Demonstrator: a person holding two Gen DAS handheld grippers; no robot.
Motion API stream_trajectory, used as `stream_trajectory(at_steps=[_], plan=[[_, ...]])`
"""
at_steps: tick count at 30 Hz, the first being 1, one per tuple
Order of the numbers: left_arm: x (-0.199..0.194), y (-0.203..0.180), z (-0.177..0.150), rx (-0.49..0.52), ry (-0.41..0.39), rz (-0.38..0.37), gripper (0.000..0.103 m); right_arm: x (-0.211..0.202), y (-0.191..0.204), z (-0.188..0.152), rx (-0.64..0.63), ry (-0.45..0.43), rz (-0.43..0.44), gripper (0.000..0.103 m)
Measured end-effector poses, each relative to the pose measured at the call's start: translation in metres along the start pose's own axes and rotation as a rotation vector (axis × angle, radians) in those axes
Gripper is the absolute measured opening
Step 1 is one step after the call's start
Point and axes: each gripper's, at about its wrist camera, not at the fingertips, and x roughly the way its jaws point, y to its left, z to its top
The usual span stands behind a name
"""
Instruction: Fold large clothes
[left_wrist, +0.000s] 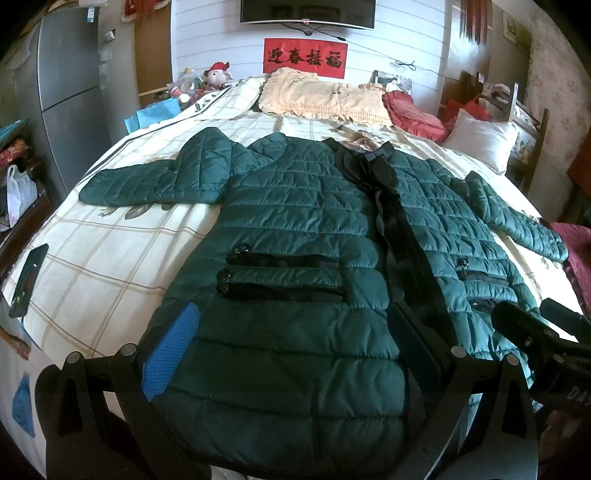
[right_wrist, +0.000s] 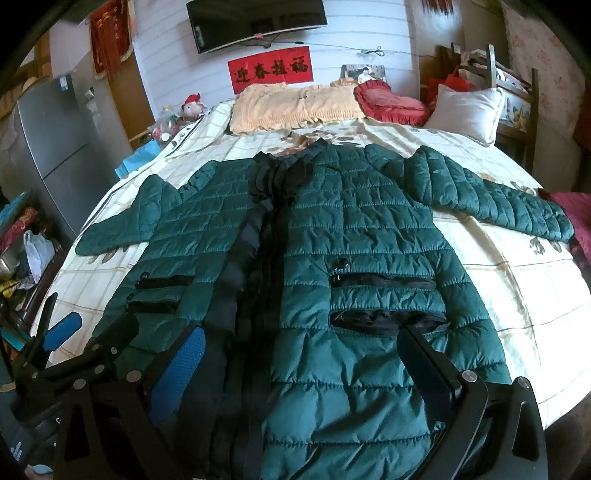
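Observation:
A dark green quilted jacket (left_wrist: 295, 221) (right_wrist: 369, 236) lies flat and front-up on the bed, its black zipper placket (left_wrist: 399, 229) running down the middle and both sleeves spread sideways. My left gripper (left_wrist: 291, 343) is open over the left half of the hem, just below the black pocket zips (left_wrist: 284, 273); its blue pad (left_wrist: 170, 350) shows. My right gripper (right_wrist: 303, 365) is open over the right half of the hem, blue pad (right_wrist: 181, 369) near the placket. Neither holds fabric. Each gripper shows at the edge of the other's view: left gripper (right_wrist: 62, 332), right gripper (left_wrist: 535, 332).
The checked bedsheet (left_wrist: 103, 258) surrounds the jacket. A phone (left_wrist: 27, 280) lies near the bed's left edge. Cream, red and white pillows (left_wrist: 325, 98) sit at the head. A grey fridge (left_wrist: 70, 85) and a white plastic bag (left_wrist: 20, 192) stand on the left, and a wooden chair (right_wrist: 509, 85) stands on the right.

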Motion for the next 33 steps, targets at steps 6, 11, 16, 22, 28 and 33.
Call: stream_trajectory(at_steps=[6,11,16,22,28,33], plan=[[0.0001,0.0003,0.0004,0.002,0.001,0.001,0.102,-0.0002,-0.0016,-0.0011,0.015,0.013,0.014,0.103],[0.0,-0.0004,-0.0007,0.001,0.001,0.0,0.102,0.0003,-0.0009,-0.0013,0.014,0.018,0.011,0.103],[0.0002,-0.0007,-0.0006,0.002,0.001,0.002,0.102,0.0023,-0.0006,-0.0026,0.002,0.039,-0.007,0.103],[0.0001,-0.0005,-0.0005,0.001,0.001,0.001,0.102,0.0045,0.0011,-0.0024,-0.007,0.048,-0.015,0.103],[0.0,-0.0005,-0.0002,0.001,0.0,0.001,0.102,0.0043,0.0009,-0.0029,-0.007,0.026,-0.009,0.103],[-0.0001,-0.0013,-0.0021,-0.002,0.0,0.001,0.102,0.0047,0.0009,-0.0023,-0.006,0.045,-0.009,0.103]])
